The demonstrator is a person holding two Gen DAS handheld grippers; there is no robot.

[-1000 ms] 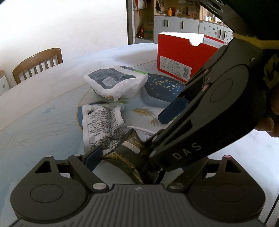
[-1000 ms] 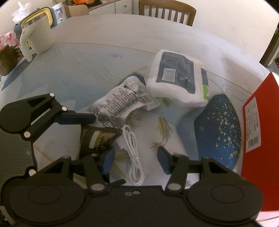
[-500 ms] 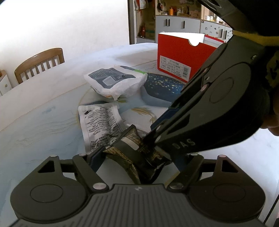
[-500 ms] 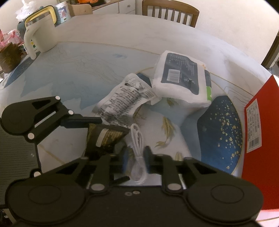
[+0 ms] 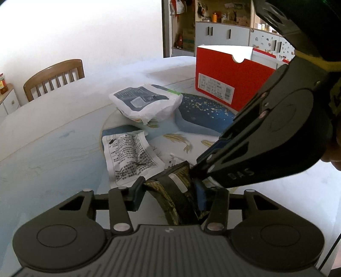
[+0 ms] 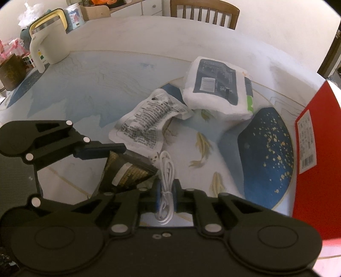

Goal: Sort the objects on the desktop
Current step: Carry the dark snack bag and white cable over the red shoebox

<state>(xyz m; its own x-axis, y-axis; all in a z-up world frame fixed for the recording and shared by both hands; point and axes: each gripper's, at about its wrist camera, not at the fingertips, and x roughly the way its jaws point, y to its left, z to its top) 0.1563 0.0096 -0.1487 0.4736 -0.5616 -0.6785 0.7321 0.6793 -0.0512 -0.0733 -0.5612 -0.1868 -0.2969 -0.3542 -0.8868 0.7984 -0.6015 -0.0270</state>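
My left gripper (image 5: 168,196) is shut on a dark olive-and-gold snack packet (image 5: 174,191), which also shows in the right wrist view (image 6: 127,172). My right gripper (image 6: 165,191) is shut on a coiled white USB cable (image 6: 165,170) on the table, right beside the packet. The right gripper's body crosses the left wrist view (image 5: 266,138) and hides the cable there. A white printed pouch (image 6: 149,121) and a white wrapped bundle with a dark label (image 6: 217,91) lie beyond.
A red shoe box (image 5: 226,81) stands open at the far right, also in the right wrist view (image 6: 313,136). A cream kettle (image 6: 49,44) and a dark cup (image 6: 10,72) stand at the far left. Wooden chairs (image 6: 204,10) stand past the table edge.
My right gripper has closed from wide open onto the white cable. My left gripper has closed tighter on the dark packet. Both have shifted slightly forward.
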